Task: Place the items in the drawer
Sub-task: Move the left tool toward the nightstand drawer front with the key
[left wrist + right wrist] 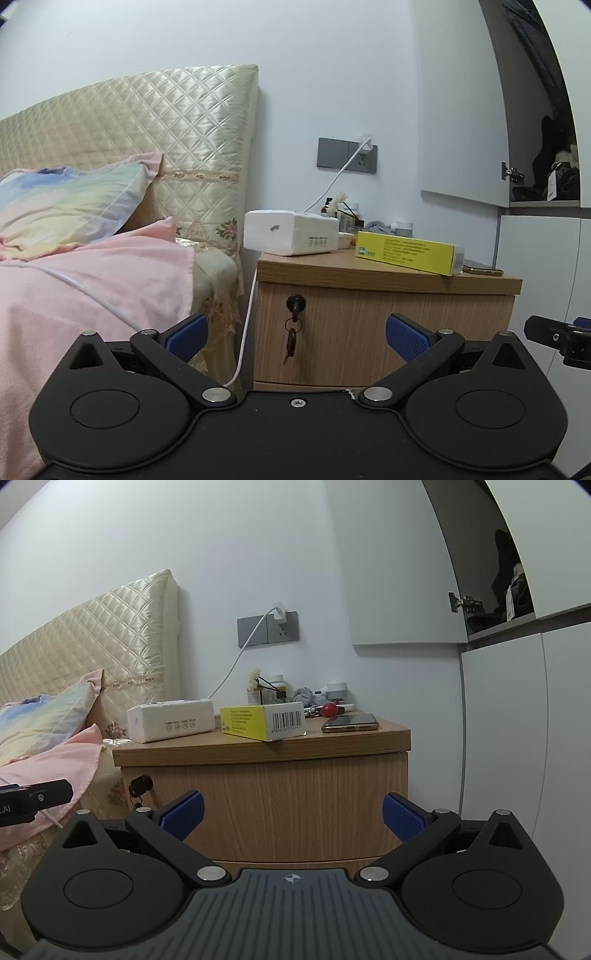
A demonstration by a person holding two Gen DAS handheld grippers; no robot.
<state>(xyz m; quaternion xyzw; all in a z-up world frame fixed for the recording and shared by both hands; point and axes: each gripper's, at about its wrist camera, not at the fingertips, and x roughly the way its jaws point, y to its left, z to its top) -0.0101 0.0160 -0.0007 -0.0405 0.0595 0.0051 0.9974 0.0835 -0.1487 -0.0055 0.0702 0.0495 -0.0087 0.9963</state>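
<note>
A wooden nightstand (384,332) (280,797) stands beside the bed, its top drawer closed, with a key (295,302) (140,786) in the lock at the drawer's left. On top lie a yellow box (408,253) (255,720), a white tissue pack (291,236) (171,720) and a phone (351,722) (484,271). My left gripper (297,336) is open in front of the drawer, nothing between its blue pads. My right gripper (293,818) is open too, facing the drawer front, empty.
The bed (74,280) with pink blanket and quilted headboard is on the left. A white cable (245,325) runs from the wall socket (347,155) down beside the nightstand. Small bottles and a red ball (328,709) crowd the nightstand's back. White wardrobe doors (517,738) stand on the right.
</note>
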